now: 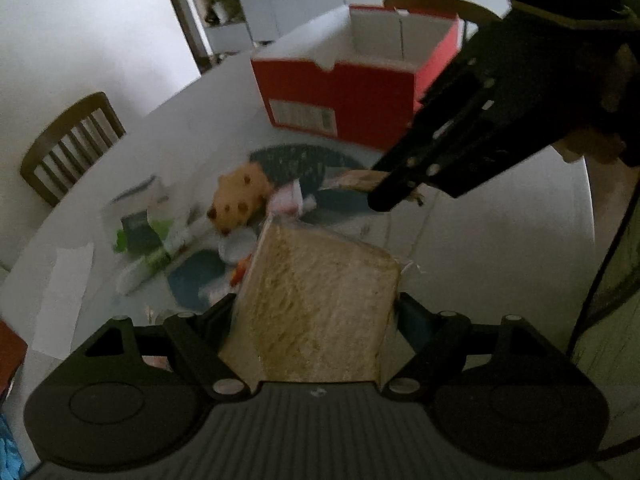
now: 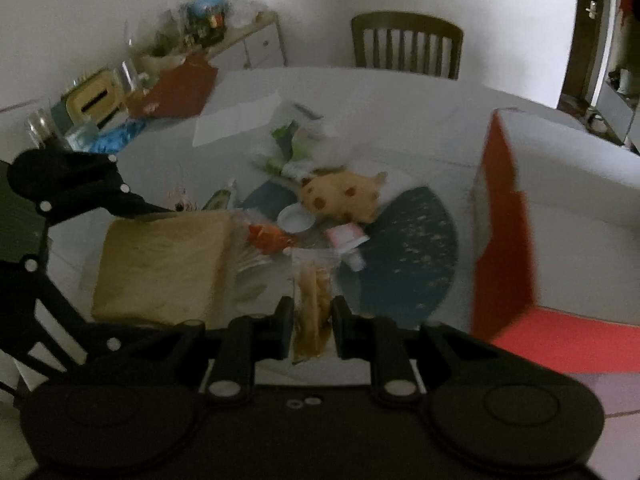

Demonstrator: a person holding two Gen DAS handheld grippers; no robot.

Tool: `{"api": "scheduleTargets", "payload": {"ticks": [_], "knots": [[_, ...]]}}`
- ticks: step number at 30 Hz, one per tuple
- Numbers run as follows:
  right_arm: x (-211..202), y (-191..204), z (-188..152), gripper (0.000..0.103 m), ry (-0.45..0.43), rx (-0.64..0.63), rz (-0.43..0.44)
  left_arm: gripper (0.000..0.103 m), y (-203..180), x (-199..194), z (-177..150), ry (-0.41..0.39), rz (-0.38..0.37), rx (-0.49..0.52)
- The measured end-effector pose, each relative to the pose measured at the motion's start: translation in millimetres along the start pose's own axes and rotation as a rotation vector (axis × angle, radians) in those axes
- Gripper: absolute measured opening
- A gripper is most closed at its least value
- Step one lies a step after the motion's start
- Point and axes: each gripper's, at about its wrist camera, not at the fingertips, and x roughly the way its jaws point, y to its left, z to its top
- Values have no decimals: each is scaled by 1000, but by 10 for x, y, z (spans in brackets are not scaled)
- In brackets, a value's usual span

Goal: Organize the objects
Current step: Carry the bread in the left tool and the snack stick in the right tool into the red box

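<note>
Left gripper fingers clamp bagged bread; right gripper fingers pinch snack packet between them.

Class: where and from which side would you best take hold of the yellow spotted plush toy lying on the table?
Grip the plush toy across its rounded body, coming from above: it lies flat, crowded by the small white dish and wrappers, so side access looks blocked.

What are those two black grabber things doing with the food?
Someone is tidying a messy table. The left gripper is clamped on a wrapped slice of bread, and the right gripper pinches a small clear snack packet. Both are lifted above the table. An open red box waits nearby, and a plush toy lies among other clutter.
</note>
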Motion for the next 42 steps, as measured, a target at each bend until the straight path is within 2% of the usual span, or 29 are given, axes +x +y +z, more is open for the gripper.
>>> {"api": "scheduleTargets", "payload": {"ticks": [10,14,20,28,34,42], "knots": [[-567,-517,13,20,-97,34,-48,83,-261,3,606,-108,47,-105],[-702,-735,10,20,-130,56,-73,83,-323,25,851,-166,52,-162],[-846,-1067,-15,20,-171,88,-136,83,-415,127,1196,-208,59,-232],[-940,-1530,-31,20,-202,142,-194,83,-530,322,1594,-222,11,-314],[-962,-1833,-14,20,-218,187,-246,83,-571,477,1938,-213,48,-321],[-995,-2260,31,20,-230,197,-299,83,-565,722,2341,-189,56,-348]]}}
